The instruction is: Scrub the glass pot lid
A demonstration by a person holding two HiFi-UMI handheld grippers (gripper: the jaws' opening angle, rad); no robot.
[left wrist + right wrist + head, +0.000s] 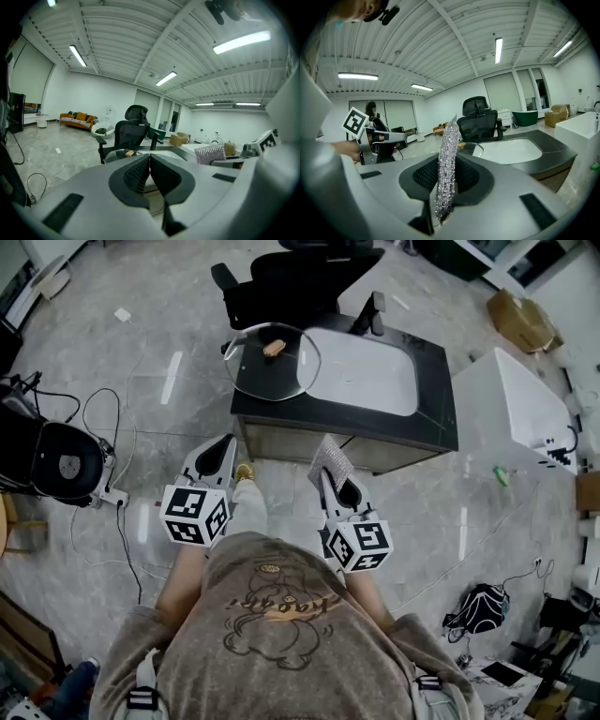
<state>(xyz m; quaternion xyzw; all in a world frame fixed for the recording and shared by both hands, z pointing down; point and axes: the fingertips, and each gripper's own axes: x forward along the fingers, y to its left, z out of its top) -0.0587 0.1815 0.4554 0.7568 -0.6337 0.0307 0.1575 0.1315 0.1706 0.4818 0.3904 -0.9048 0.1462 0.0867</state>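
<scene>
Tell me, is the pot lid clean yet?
Not yet. Done: the right gripper has its jaws shut on the sparkly scrubber. In hand: both grippers hang short of the counter, and the left gripper is shut and empty. Left: the glass lid lies untouched on the counter, so all the scrubbing remains.

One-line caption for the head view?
Pre-scrub: glass lid on the counter; right tongs hold a silver scrubber, left tongs shut.

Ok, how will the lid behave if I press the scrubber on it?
The lid is glass: probably rigid, breakable. It lies loose on the smooth counter, rim seemingly past the left edge, so a push may slide or tip it off. Knob up, it likely won't roll.
</scene>
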